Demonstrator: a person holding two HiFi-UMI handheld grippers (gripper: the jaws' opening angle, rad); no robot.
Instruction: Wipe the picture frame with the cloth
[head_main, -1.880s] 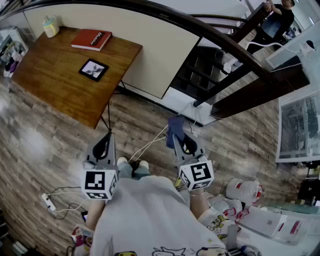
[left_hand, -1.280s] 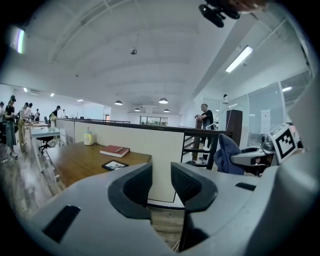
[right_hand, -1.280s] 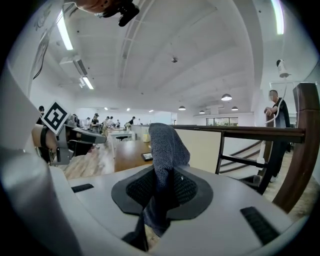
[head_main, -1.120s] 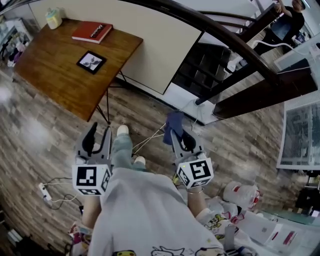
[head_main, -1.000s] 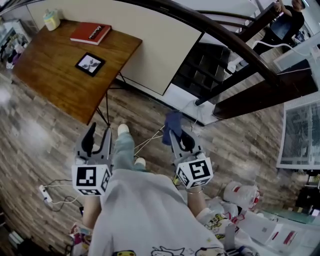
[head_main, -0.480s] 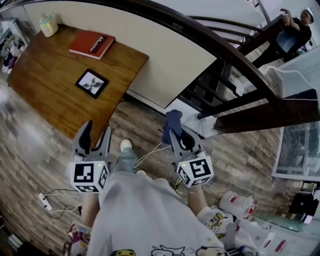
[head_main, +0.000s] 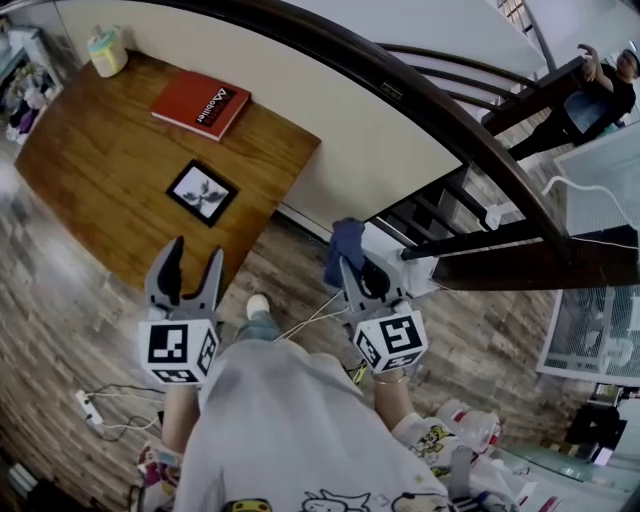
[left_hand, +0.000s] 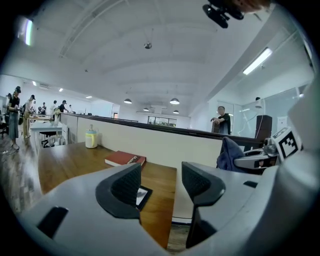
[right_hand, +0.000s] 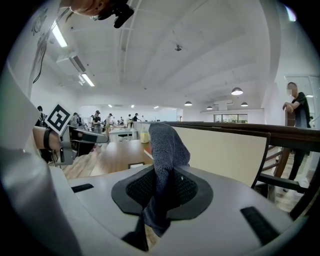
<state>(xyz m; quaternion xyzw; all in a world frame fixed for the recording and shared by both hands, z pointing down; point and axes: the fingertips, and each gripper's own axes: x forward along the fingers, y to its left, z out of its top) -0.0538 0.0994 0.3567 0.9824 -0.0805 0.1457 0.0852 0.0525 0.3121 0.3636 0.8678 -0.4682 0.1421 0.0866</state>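
Note:
A black picture frame (head_main: 202, 193) with a white picture lies flat on the wooden table (head_main: 110, 170). It also shows between the left jaws in the left gripper view (left_hand: 142, 196). My left gripper (head_main: 195, 255) hangs just short of the table's near edge. It is open, its jaws have just been opening, and nothing is between them. My right gripper (head_main: 348, 270), off to the right of the table, is shut on a dark blue cloth (head_main: 345, 247). The cloth (right_hand: 167, 150) stands up out of the jaws in the right gripper view.
A red book (head_main: 200, 103) and a small pale bottle (head_main: 108, 52) sit at the table's far side. A cream half-wall with a dark handrail (head_main: 400, 95) runs behind the table. A power strip (head_main: 88, 405) with cables lies on the floor. A person (head_main: 605, 85) stands far right.
Both grippers have come closer to the table, which now looks larger and nearer. The left jaws stand wider apart than before. The cloth stays in the right gripper.

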